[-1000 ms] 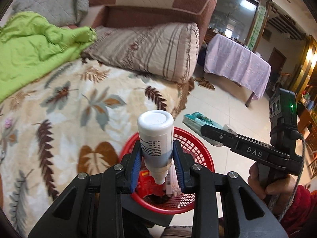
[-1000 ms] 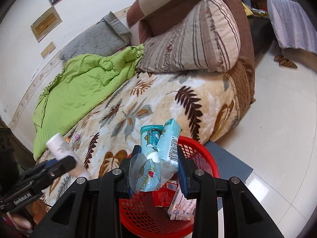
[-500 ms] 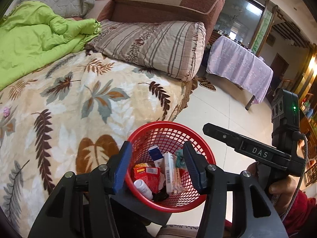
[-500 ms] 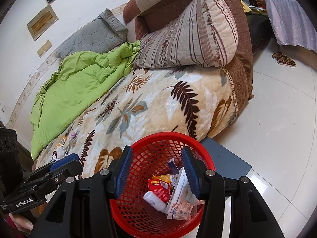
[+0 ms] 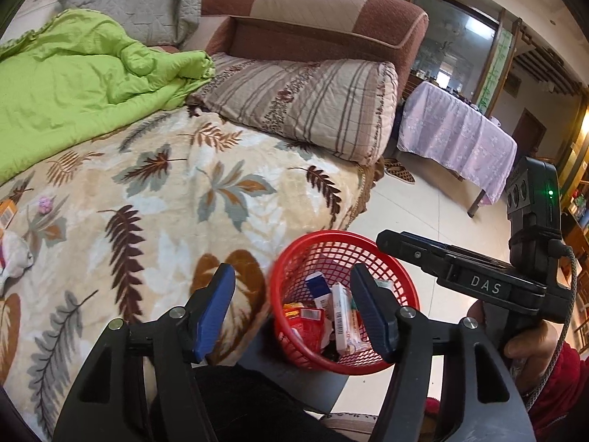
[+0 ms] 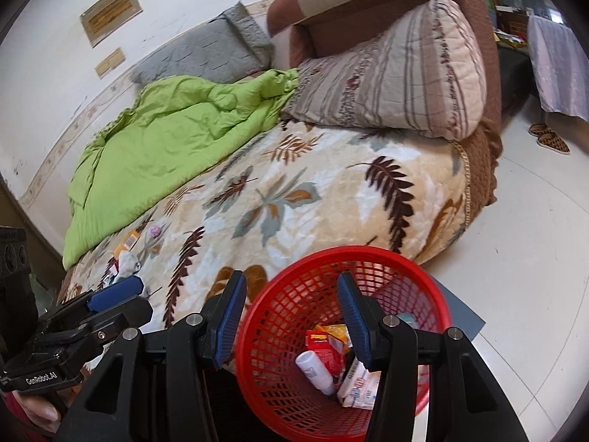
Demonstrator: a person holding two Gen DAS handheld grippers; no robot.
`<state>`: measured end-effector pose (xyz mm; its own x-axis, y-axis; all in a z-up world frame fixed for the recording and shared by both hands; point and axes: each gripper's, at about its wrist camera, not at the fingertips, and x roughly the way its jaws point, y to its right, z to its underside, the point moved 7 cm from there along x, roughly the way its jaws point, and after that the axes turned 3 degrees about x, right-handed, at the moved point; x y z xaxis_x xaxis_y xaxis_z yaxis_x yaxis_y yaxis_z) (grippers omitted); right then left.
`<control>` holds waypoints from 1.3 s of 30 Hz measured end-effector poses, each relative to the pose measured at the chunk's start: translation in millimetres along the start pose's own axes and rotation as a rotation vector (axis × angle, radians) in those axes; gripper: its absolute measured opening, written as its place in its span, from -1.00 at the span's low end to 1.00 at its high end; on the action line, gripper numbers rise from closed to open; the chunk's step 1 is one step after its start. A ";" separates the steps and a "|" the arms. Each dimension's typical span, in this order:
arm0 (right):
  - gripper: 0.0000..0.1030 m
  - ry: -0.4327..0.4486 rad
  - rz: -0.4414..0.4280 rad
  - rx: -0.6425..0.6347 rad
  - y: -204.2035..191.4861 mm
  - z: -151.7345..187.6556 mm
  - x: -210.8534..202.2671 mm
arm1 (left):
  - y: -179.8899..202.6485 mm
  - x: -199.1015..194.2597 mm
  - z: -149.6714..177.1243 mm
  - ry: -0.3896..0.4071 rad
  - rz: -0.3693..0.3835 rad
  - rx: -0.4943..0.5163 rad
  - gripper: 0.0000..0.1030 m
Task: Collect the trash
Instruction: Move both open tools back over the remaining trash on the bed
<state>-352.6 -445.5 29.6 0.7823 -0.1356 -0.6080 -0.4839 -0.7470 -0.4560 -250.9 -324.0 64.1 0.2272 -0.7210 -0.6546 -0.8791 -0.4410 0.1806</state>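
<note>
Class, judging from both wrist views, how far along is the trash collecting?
Done: a white bottle and cartons lie in the red mesh basket. In hand: nothing; left gripper and right gripper are open. Left: scraps on the leaf-print blanket.

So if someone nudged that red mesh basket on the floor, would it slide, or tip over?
The red mesh basket would probably slide easily: it looks like thin plastic on smooth tile. It seems light, holding only a small white bottle and some cartons and wrappers. A push at the rim might tip it, since the walls narrow toward the base.
</note>
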 end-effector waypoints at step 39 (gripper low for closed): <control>0.09 -0.193 -0.304 -0.202 -225.8 44.1 143.3 | -389.1 -83.7 44.6 -0.022 -0.432 -0.639 0.27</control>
<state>-148.6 -267.6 16.8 0.7804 0.2217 -0.5847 -0.1398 -0.8495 -0.5088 53.4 -68.3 15.9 0.4806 -0.4071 -0.7767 -0.3000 -0.9086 0.2906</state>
